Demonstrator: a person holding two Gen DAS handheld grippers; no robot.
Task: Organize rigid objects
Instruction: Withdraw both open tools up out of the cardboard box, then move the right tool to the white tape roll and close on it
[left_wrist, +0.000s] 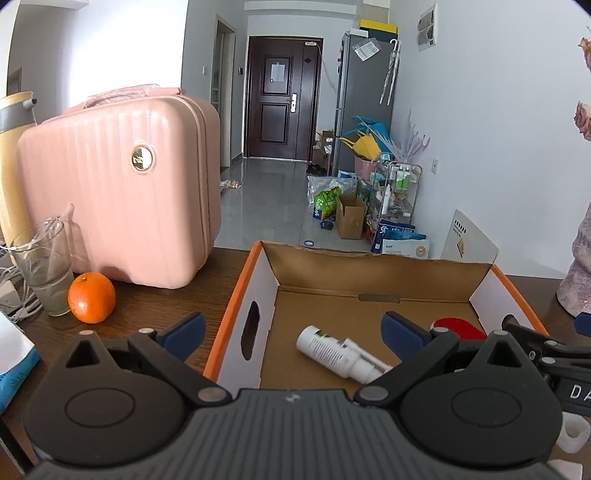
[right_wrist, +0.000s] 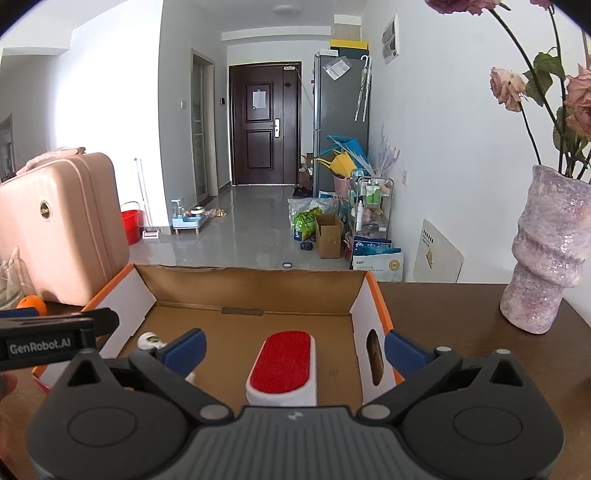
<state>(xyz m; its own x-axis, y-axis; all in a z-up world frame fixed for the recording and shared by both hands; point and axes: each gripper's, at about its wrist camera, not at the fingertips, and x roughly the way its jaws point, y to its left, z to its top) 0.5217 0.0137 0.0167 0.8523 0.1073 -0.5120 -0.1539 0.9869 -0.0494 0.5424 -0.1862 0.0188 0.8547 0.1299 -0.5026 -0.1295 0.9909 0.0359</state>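
With both my grippers' fingers spread and empty over the cardboard box (right_wrist: 369, 295), the lint brush (right_wrist: 282, 363) lies on its floor dead ahead of my right gripper (right_wrist: 293, 349), long axis pointing away, nearer than my left gripper (left_wrist: 293, 330).

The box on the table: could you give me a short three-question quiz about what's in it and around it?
1. True or false: the box holds a white bottle and a red-topped brush.
2. Which fruit lies on the table left of the box: A) apple B) orange C) lemon?
3. Fill in: both the left tool and the right tool are ____ and hold nothing.

Key: 1 true; 2 B; 3 open.
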